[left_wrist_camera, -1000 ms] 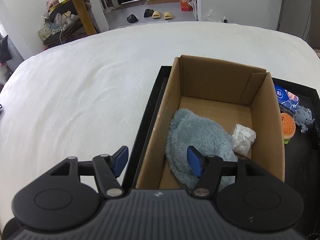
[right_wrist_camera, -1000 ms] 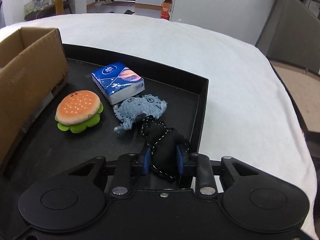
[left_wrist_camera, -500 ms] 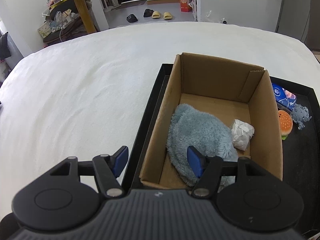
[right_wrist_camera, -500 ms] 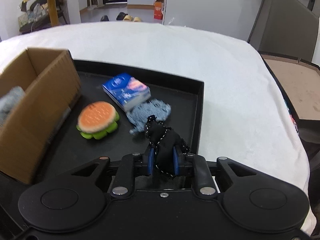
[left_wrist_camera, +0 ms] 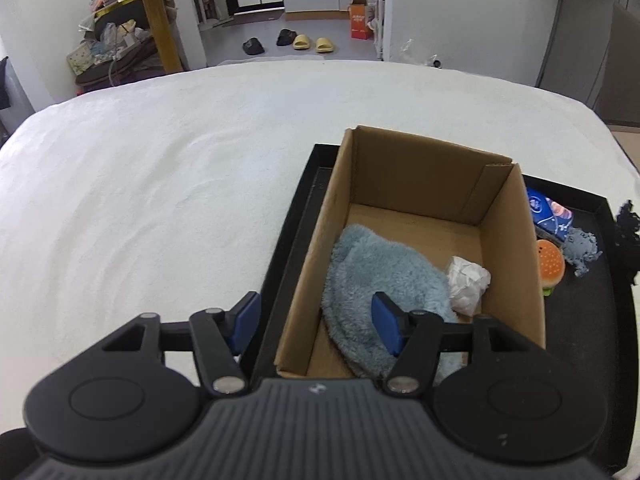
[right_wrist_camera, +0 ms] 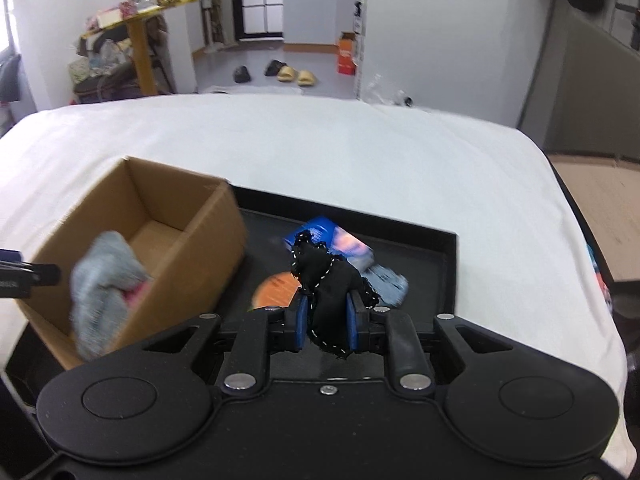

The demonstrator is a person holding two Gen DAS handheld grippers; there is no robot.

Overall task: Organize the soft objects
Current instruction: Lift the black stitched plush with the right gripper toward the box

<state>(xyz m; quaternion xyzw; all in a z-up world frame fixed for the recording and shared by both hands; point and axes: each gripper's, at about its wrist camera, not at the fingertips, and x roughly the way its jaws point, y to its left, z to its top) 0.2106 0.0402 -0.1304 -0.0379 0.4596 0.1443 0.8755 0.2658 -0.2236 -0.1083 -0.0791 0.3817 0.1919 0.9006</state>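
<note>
Right gripper (right_wrist_camera: pixel 325 322) now raised clear of the tray (right_wrist_camera: pixel 448 264) compared with a second ago, jaws clamped on the black cloth (right_wrist_camera: pixel 326 280), which hangs above the burger toy (right_wrist_camera: pixel 276 290), tissue pack (right_wrist_camera: pixel 336 240) and denim scrap (right_wrist_camera: pixel 390 284) left on the tray; box (right_wrist_camera: pixel 192 248) now in fuller view to the left, suggesting transfer toward it. Left gripper (left_wrist_camera: pixel 316 320) little moved, jaws open and slightly narrowed, gripping nothing, straddling the near left wall of the box (left_wrist_camera: pixel 516 256) over the blue towel (left_wrist_camera: pixel 384 272) and white wad (left_wrist_camera: pixel 468 282). Pack lettering too small to read; no other legible writing.
</note>
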